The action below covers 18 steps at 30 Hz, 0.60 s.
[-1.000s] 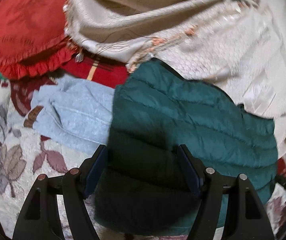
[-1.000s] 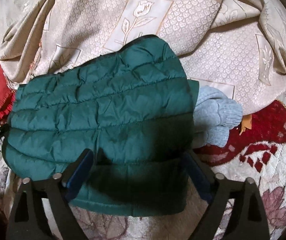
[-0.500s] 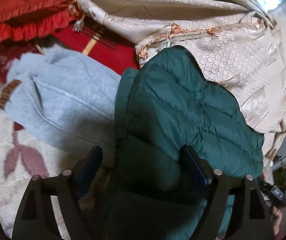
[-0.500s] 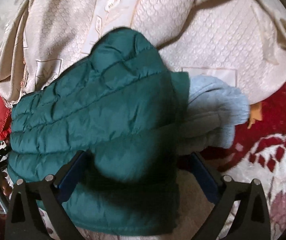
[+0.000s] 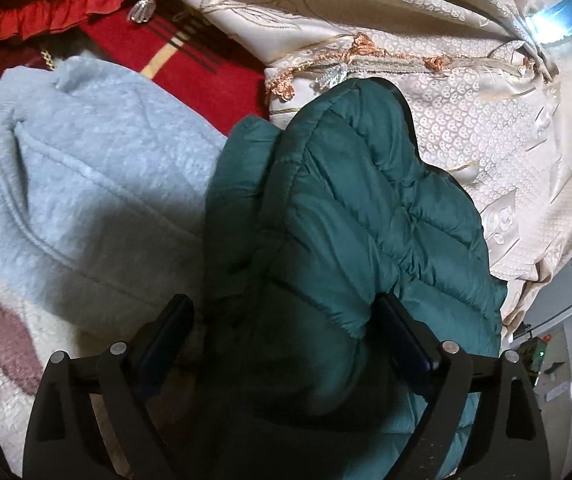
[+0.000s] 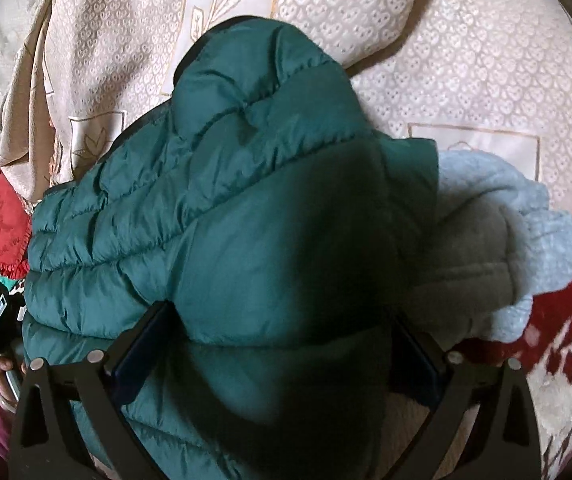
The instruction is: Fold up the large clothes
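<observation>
Both grippers have dropped closer since the earlier frames. The left gripper (image 5: 284, 354) and right gripper (image 6: 276, 356) stand wide, straddling one green puffer jacket (image 5: 349, 220), gripping nothing. It lies bunched at centre, seemingly part-folded; one folded light-blue fleece (image 5: 86, 184) sits at nine o'clock.

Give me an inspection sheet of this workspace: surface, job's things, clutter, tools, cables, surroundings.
Surface: floral rug, partly under a beige patterned bedspread.
Job's things: green quilted jacket bunched in a heap, overlapping a light blue fleece garment.
Clutter: red ruffled cushion; red striped cloth.
Tools: left tool and right tool both open, jaws astride the jacket, pads not pressing.
Cables: nothing seen.
Surroundings: a hand at the right view's left edge; the room's edge is too blurred to read.
</observation>
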### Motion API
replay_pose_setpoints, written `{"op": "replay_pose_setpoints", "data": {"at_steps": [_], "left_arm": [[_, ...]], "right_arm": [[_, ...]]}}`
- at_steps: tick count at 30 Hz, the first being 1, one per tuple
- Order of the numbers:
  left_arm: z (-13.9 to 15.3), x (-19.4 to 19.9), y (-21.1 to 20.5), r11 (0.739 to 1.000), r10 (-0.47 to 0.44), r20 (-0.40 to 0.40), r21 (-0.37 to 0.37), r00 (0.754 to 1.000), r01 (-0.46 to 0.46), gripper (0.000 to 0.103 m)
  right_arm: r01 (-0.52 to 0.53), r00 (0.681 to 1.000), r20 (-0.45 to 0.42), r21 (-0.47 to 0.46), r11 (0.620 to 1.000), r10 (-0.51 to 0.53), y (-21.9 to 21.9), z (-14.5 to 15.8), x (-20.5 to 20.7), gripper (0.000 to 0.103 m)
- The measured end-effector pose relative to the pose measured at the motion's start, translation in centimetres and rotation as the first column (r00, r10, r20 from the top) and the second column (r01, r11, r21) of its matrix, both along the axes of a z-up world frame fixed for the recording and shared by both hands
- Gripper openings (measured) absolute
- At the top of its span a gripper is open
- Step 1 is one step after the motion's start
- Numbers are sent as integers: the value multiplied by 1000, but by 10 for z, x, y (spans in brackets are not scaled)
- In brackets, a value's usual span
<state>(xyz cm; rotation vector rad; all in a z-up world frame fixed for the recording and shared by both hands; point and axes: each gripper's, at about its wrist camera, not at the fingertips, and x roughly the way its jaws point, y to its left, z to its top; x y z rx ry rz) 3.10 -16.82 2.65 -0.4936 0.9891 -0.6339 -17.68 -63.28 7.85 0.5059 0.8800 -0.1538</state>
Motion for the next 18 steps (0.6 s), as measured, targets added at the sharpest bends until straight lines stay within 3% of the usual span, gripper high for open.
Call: {"op": "replay_pose_setpoints", "data": {"at_steps": [2, 7, 10, 14, 18], "left_arm": [[-1, 1, -3, 1000, -5, -1, -7, 1000, 5, 77], [4, -6, -5, 999, -31, 33, -33, 999, 32, 38], [14, -15, -7, 999, -36, 66, -15, 997, 37, 23], [31, -26, -2, 999, -36, 76, -18, 996, 37, 15], [47, -40, 7, 998, -50, 88, -18, 995, 52, 12]], "right_arm": [[-8, 1000, -3, 12, 1000, 8, -2, -3, 2, 103], [-7, 1000, 8, 24, 1000, 7, -4, -6, 6, 100], [-37, 998, 45, -19, 999, 37, 9, 4, -1, 75], [-41, 996, 75, -44, 998, 45, 19, 23, -15, 47], [-41, 993, 113, -12, 999, 42, 26, 43, -32, 40]]}}
